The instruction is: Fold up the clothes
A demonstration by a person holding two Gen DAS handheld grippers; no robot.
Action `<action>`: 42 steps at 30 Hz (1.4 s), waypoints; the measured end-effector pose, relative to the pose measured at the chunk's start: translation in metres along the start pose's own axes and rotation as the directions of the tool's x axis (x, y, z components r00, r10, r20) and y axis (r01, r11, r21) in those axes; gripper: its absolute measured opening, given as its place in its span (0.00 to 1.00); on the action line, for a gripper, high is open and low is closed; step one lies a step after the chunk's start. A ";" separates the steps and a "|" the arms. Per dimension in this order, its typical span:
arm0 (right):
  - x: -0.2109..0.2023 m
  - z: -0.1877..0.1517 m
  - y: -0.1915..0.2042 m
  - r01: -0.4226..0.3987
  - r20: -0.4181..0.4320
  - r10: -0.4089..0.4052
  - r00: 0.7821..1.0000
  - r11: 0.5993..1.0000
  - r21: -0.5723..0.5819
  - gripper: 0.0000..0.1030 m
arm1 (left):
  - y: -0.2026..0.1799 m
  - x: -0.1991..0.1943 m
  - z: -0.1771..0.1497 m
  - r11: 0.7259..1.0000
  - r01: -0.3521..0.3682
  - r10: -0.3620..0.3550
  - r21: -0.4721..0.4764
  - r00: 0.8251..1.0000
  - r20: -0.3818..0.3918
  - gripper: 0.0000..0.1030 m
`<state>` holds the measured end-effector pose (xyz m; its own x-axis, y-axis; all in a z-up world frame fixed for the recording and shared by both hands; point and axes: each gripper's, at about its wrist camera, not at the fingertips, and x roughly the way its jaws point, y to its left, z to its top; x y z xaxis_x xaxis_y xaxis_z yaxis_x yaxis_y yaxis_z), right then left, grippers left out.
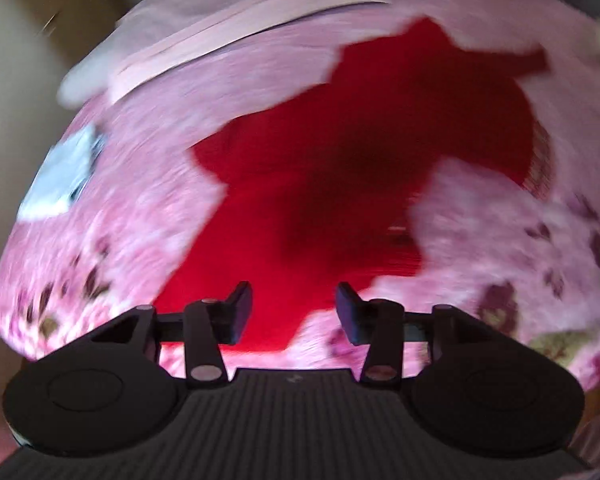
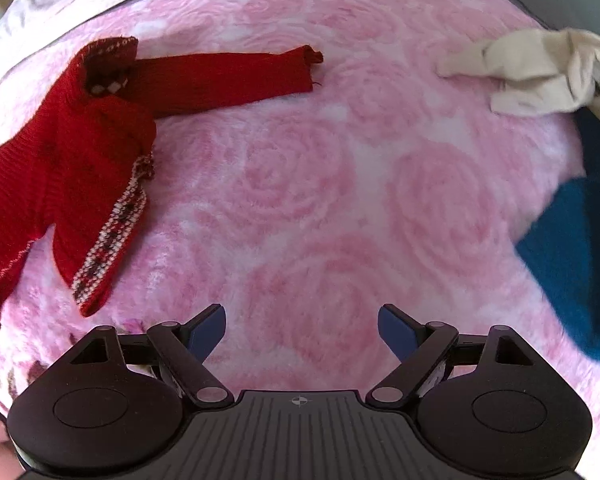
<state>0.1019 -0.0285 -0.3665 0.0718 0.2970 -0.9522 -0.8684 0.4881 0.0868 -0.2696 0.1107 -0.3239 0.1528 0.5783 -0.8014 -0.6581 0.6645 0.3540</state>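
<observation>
A pink rose-patterned blanket [image 2: 300, 184] covers the bed and serves as the folding surface. At far left the red sweater [image 2: 80, 152] lies spread flat, one sleeve stretched toward the middle, its patterned hem turned up; it looks laid out ready for folding. The left gripper [image 1: 294, 312] hangs above it, jaws apart and holding nothing (this view is blurred). The right gripper [image 2: 302, 334] is released too, over bare blanket, apart from the sweater. Far right lies a crumpled cream garment [image 2: 540, 76], with a blue garment [image 2: 572, 264] nearer, probably waiting their turn.
</observation>
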 end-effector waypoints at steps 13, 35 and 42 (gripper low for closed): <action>0.016 0.017 0.010 0.012 -0.004 -0.013 1.000 0.996 -0.087 0.84 | -0.046 0.039 0.004 0.926 -0.130 0.077 0.356 0.984 0.160 0.11; 0.100 0.073 0.164 0.468 0.471 0.355 0.808 0.099 -0.878 0.83 | 0.044 0.065 -0.028 0.962 -0.237 0.216 0.136 0.965 0.149 0.41; 0.136 0.084 0.185 0.569 0.444 0.459 0.769 -0.177 -0.803 0.38 | 0.043 0.084 -0.034 0.938 -0.290 0.265 0.189 0.953 0.149 0.16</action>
<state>-0.0078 0.1710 -0.4556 -0.1259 0.8171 -0.5626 -0.1993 -0.5763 -0.7925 -0.3106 0.1714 -0.3923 0.0811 0.7972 -0.5982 -0.5224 0.5452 0.6557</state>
